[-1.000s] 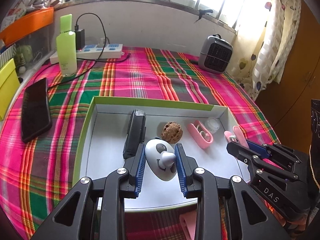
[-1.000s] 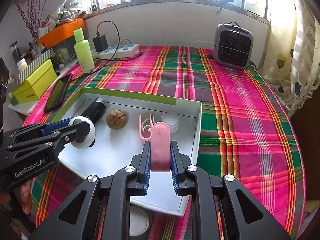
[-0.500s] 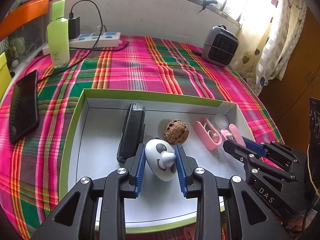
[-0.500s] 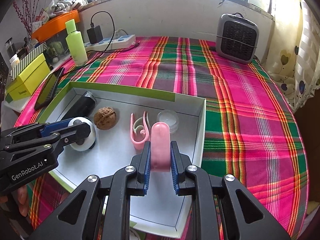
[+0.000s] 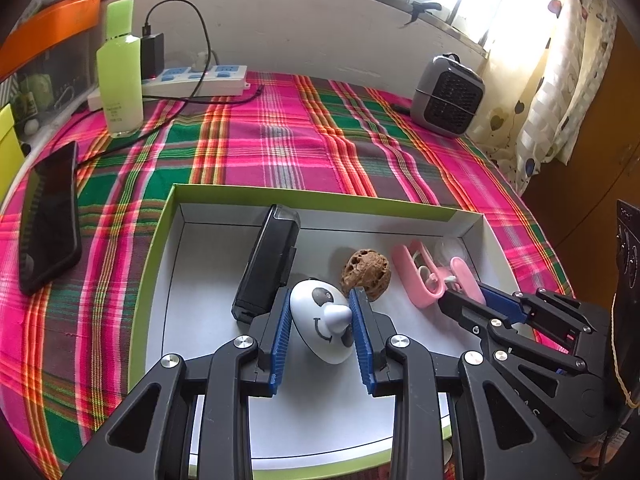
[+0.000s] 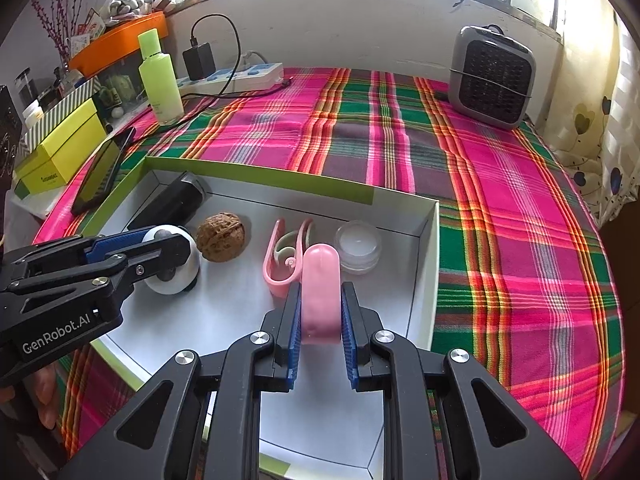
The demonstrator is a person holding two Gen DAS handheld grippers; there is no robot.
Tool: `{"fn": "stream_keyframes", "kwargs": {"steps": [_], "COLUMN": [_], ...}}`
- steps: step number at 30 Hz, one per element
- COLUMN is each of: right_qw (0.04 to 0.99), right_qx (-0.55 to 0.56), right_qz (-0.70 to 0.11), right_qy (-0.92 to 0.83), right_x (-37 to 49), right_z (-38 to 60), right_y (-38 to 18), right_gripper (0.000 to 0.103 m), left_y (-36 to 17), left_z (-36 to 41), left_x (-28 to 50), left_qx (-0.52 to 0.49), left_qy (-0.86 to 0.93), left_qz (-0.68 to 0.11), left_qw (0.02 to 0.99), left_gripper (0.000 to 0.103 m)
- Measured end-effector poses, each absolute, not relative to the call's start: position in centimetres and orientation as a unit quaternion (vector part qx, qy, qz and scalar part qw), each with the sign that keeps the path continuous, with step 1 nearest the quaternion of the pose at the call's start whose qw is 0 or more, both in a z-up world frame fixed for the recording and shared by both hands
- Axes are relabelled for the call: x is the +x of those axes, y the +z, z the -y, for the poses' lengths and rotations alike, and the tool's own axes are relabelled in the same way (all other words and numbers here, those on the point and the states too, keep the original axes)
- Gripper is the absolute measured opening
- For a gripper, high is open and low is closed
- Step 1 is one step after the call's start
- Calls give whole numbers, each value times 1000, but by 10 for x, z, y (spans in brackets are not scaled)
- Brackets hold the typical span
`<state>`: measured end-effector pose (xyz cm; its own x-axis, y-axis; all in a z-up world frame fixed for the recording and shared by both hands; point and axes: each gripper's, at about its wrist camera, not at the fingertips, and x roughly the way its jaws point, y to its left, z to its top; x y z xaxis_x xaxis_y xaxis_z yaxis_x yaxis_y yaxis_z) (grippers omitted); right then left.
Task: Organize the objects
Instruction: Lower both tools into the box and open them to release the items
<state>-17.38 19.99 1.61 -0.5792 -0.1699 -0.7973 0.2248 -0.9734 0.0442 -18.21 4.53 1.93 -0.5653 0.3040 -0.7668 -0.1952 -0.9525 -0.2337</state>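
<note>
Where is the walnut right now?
The walnut lies in the white box, between the panda toy held by the left tool and the pink clip.

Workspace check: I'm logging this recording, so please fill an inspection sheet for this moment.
Surface: plaid tablecloth, carrying a shallow white box with green rim.
Job's things: in the box, a black device, walnut, pink clip, clear jar.
Clutter: green bottle, phone, yellow box, small heater.
Grippers: left gripper shut on a white panda-face toy; right gripper shut on a pink case.
Cables: power strip with black charger and its cable.
Surroundings: window, curtain.
</note>
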Motion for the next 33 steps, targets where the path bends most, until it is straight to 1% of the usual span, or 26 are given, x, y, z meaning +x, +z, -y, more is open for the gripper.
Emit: {"fn": "stream_keyframes", "kwargs": {"steps": [25,33], "right_qw": [105,105], "right_qx": [438,438], "right_qz": [-42,-37], "right_qy": [-892,-892], "right_x": [-175,-175], "right_z": [-196,-197], "right_y": [13,13], "right_gripper": [19,19], "left_y": [17,16], "left_z": [-44,-44], "left_x": [-184,-184], "left_qx": [-447,-449], "left_qy": [882,881], "left_qz": [64,65], "left_qw": [137,138], "left_gripper": [30,33]}}
